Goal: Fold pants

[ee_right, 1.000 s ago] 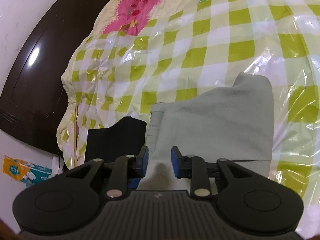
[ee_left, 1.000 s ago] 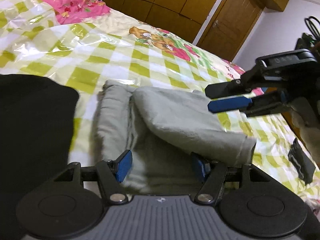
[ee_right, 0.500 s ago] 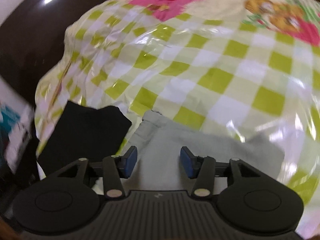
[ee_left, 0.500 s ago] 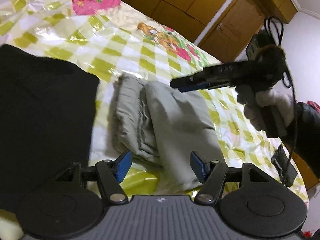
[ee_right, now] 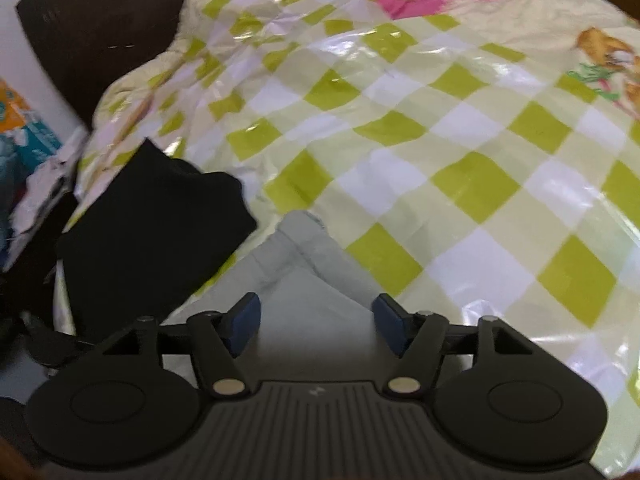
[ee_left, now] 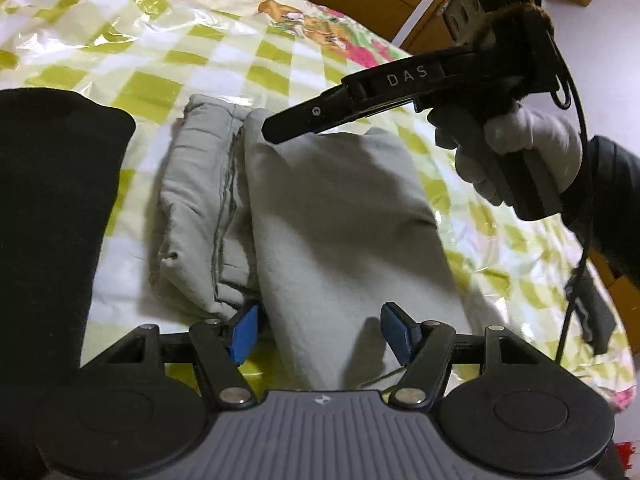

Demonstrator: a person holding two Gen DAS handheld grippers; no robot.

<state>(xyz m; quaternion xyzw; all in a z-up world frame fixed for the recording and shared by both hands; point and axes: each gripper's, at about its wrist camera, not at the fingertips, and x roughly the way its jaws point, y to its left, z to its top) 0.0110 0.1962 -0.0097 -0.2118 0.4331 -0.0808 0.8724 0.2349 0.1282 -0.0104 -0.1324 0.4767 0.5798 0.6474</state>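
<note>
— So, where are the pants (ee_left: pixel 328 216) just now?

— Folded into a grey bundle on the bed (ee_left: pixel 152 92), on its green-and-white checked cover. Seen from the left wrist, they fill the centre, with a thicker rolled edge at about nine o'clock and a smooth flap over the rest.

— And the left claw (ee_left: pixel 322 332)?

— Spread, at six o'clock of the bundle. Its blue pads (ee_left: pixel 242 330) stand either side of the near edge of the cloth, and I see no pinch on it, though the near hem is partly hidden by the claw's body, so I may be wrong about a light touch.

— The right one?

— The right claw (ee_right: pixel 316 326) has just been opening and now stands spread too, with grey cloth below the gap but nothing pressed between the pads. From the left wrist it comes in from two o'clock, held by a white-gloved hand (ee_left: pixel 516 152) with a dark sleeve (ee_left: pixel 616 208), its tips over the far end of the pants.

— Anything else near?

— A black garment (ee_right: pixel 156 224) lies at nine o'clock, just beside the pants.
</note>
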